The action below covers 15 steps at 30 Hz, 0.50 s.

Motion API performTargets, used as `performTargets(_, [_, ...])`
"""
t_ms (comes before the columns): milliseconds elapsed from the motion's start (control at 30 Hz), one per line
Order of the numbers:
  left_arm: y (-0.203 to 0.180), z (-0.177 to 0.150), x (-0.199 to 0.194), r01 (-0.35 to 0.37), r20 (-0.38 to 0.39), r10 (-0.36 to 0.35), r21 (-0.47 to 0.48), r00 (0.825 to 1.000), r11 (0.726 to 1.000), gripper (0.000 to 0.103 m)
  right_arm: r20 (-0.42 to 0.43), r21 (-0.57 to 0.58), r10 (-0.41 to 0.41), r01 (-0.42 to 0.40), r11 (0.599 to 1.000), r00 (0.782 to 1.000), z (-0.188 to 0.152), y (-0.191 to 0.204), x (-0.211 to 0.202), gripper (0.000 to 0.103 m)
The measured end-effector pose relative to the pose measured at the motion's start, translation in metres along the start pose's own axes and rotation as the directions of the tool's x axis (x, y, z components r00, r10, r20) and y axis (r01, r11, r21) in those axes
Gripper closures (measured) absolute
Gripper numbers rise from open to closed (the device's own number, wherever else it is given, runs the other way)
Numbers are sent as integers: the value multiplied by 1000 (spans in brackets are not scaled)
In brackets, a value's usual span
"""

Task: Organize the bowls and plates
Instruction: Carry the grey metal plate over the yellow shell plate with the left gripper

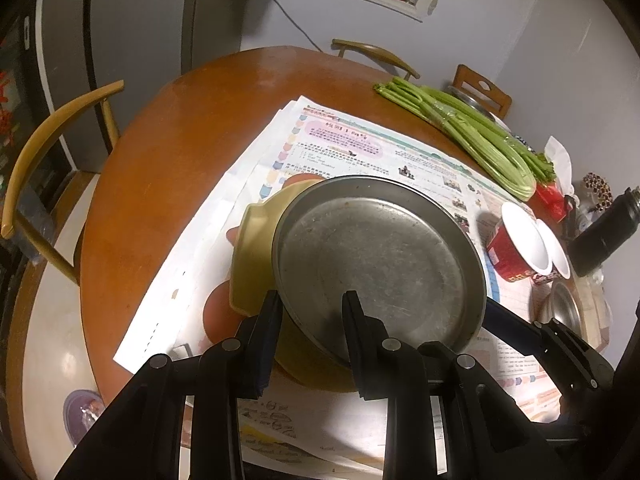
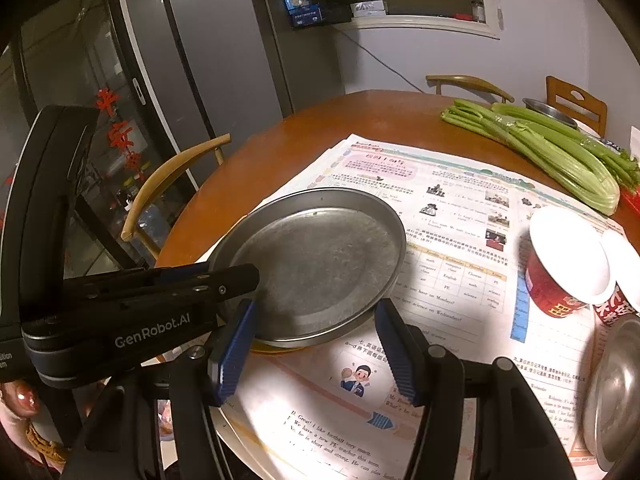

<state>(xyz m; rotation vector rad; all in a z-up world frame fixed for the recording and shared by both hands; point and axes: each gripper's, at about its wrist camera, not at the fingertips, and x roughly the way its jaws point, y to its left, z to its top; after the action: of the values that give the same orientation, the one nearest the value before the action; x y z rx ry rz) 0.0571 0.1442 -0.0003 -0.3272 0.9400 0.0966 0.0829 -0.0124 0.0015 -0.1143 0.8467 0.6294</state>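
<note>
A round grey metal plate (image 1: 376, 264) (image 2: 320, 264) sits tilted on a yellow-green bowl (image 1: 256, 248), over newspapers on the round wooden table. My left gripper (image 1: 312, 300) is shut on the plate's near rim, one finger outside and one inside; it shows from the side in the right wrist view (image 2: 240, 276). My right gripper (image 2: 316, 312) is open and empty, its blue-padded fingers just in front of the plate's near edge. A small steel bowl (image 1: 564, 312) (image 2: 616, 392) stands at the right.
Two red paper cups (image 1: 516, 248) (image 2: 564, 268) lie on the newspaper (image 1: 360, 148) at the right. Celery (image 1: 472, 128) (image 2: 560, 152) lies at the far right, with a black bottle (image 1: 604, 232) nearby. Wooden chairs (image 1: 48, 148) ring the table (image 1: 160, 152).
</note>
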Motion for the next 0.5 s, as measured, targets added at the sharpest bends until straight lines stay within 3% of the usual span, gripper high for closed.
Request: performTargets(500, [1,-3,5,-26,0,26,16,1000,1000,70,-24,-18,-8,7,1000,1000,-1,-2,16,42])
